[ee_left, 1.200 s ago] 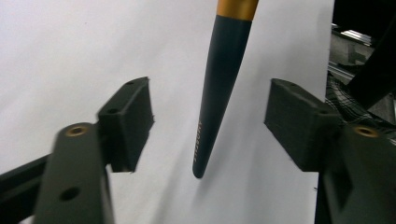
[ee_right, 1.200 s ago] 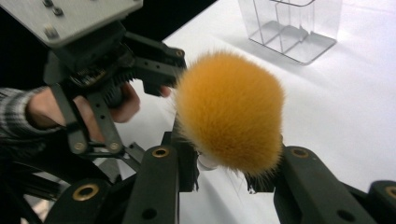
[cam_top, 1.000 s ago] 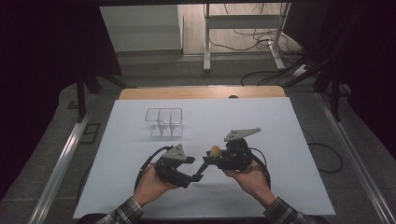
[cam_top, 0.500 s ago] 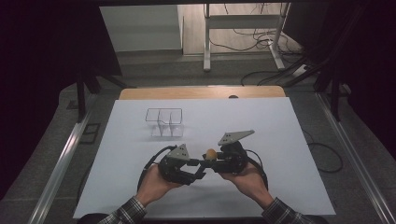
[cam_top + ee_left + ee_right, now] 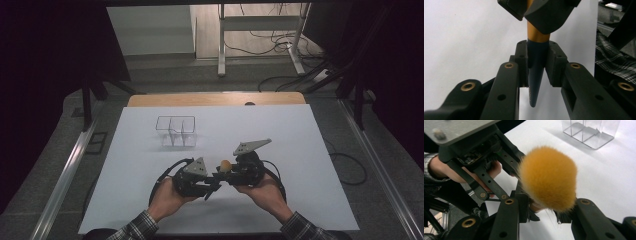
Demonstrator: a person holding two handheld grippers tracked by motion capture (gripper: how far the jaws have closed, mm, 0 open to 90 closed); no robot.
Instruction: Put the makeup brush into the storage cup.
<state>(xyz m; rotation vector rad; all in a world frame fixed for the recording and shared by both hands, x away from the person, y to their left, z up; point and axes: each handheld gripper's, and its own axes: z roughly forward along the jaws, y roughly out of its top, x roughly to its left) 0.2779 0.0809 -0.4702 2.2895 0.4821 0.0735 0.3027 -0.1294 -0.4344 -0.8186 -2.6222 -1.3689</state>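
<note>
A makeup brush with a fluffy orange head (image 5: 549, 177), a gold ferrule and a tapered dark blue handle (image 5: 535, 72) is held between both grippers above the white table's near middle. My right gripper (image 5: 544, 207) is shut on the brush just under its head, which in the high view shows as an orange dot (image 5: 225, 164). My left gripper (image 5: 537, 50) has just been closing and its pads now press on the blue handle from both sides. In the high view the left gripper (image 5: 212, 184) and the right gripper (image 5: 223, 175) meet tip to tip.
A clear plastic organiser with compartments (image 5: 175, 131) stands on the white table sheet (image 5: 300, 150) behind and left of the hands. A wooden edge (image 5: 215, 99) runs along the far side. Metal rails flank the table.
The left gripper has shifted right toward the right gripper and its jaws have closed on the brush handle. The right gripper has stayed put with the brush.
</note>
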